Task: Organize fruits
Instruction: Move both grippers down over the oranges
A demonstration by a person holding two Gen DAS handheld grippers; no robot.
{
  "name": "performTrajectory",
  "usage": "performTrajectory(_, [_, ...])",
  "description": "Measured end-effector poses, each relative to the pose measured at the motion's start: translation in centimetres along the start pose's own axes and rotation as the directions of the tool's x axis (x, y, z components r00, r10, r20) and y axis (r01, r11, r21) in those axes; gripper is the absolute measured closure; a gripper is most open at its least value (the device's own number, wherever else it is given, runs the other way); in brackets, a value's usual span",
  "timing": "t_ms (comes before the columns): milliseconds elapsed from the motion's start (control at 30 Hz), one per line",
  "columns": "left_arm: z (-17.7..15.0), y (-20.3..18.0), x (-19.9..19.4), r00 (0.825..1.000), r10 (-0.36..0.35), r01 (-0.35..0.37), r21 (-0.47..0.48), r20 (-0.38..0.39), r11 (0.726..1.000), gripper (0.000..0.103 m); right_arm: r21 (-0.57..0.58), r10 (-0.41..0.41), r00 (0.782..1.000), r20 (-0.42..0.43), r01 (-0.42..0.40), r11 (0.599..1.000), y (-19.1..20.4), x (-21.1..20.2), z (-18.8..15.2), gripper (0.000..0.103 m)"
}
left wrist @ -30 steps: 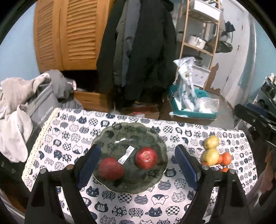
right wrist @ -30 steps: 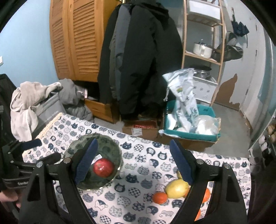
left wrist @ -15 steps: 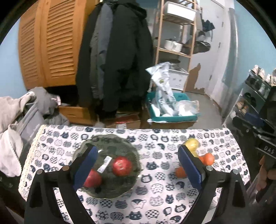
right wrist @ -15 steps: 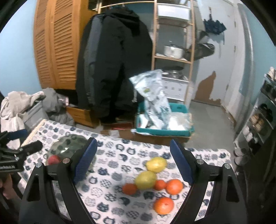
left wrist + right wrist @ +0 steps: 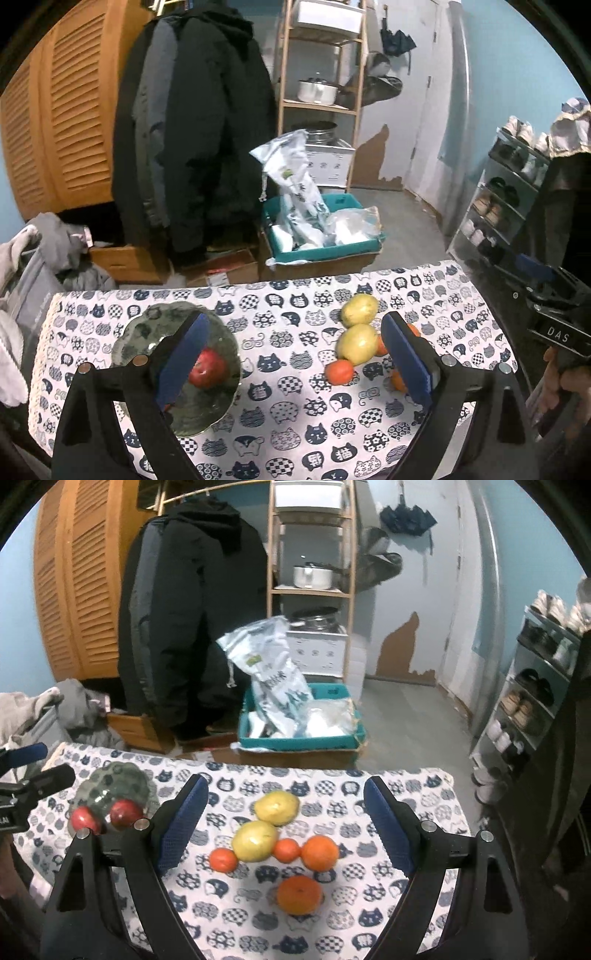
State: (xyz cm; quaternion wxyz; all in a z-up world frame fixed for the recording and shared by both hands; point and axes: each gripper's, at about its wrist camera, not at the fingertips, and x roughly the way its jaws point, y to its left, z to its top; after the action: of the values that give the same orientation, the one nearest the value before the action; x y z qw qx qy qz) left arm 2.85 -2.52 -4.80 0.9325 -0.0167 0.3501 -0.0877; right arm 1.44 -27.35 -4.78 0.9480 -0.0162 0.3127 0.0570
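Note:
On the cat-print tablecloth (image 5: 295, 398) a dark green glass plate (image 5: 159, 321) holds two red apples (image 5: 125, 812), one red apple (image 5: 208, 368) showing behind my left finger. My left gripper (image 5: 293, 360) hangs open above the cloth between the plate and the fruit, holding nothing. To the right lie two yellow fruits (image 5: 255, 841) and several oranges (image 5: 320, 853) in a loose cluster. My right gripper (image 5: 284, 827) is open above that cluster, its fingers either side of it and apart from it. Each gripper shows at the other view's edge.
Past the table's far edge stands a teal crate (image 5: 303, 740) with plastic bags on a cardboard box. Dark coats (image 5: 195, 140) hang behind it beside a wooden shelf (image 5: 321, 107). A shoe rack (image 5: 506, 206) is at the right and piled clothes (image 5: 55, 243) at the left.
Both grippers have swung right. The left one has drawn back from the plate, its jaws slightly wider, with the apples left on it. The right one now faces the yellow fruits and oranges.

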Motion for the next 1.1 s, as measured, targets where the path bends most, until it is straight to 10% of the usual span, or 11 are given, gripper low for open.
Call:
performTrajectory(567, [-1.9,-3.9,7.2,0.989,0.018,-0.009,0.066,-0.15,0.998,0.007,0.051,-0.007,0.984,-0.179,0.017,0.999,-2.8,5.0,-3.7,0.017])
performTrajectory(1100, [-6.1,-4.3,15.1,0.941,0.032,-0.015,0.053,-0.336,0.998,0.007,0.071,0.012,0.906,-0.422,0.019,0.997,-3.2,12.7,-9.4,0.017])
